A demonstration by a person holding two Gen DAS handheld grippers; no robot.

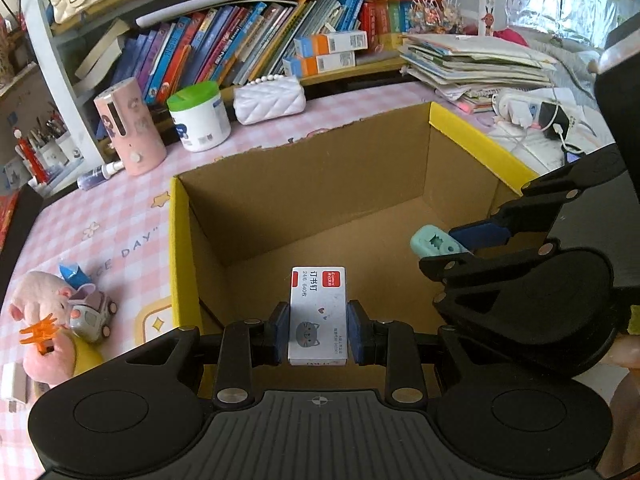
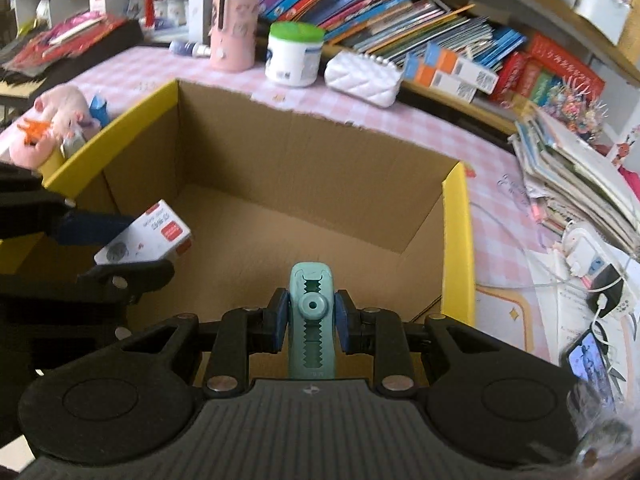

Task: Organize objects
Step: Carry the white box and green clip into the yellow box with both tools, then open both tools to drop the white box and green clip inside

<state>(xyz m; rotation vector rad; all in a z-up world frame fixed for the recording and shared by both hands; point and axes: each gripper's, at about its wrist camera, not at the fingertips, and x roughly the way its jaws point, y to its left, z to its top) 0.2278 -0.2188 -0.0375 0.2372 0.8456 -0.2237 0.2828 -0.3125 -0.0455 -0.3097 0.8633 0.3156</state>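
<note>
An open cardboard box [image 1: 180, 240] with yellow rims stands on the pink checked tablecloth; its inside is bare. My left gripper [image 1: 319, 330] is shut on a small white staple box [image 1: 319, 312] with a red label, held over the box's near side. It also shows in the right wrist view [image 2: 144, 236]. My right gripper [image 2: 311, 322] is shut on a teal clip-like tool [image 2: 311, 320] with a toothed slot, held over the cardboard box [image 2: 456, 240]. The right gripper and teal tool [image 1: 434, 242] appear at the right of the left wrist view.
Left of the box lie a pink plush pig [image 1: 38, 312], a toy car [image 1: 92, 312] and an orange clip [image 1: 38, 334]. Behind it stand a pink cylinder [image 1: 128, 128], a green-lidded tub [image 1: 198, 118] and a white purse [image 1: 270, 100]. Paper stack [image 1: 480, 64], chargers and cables lie right.
</note>
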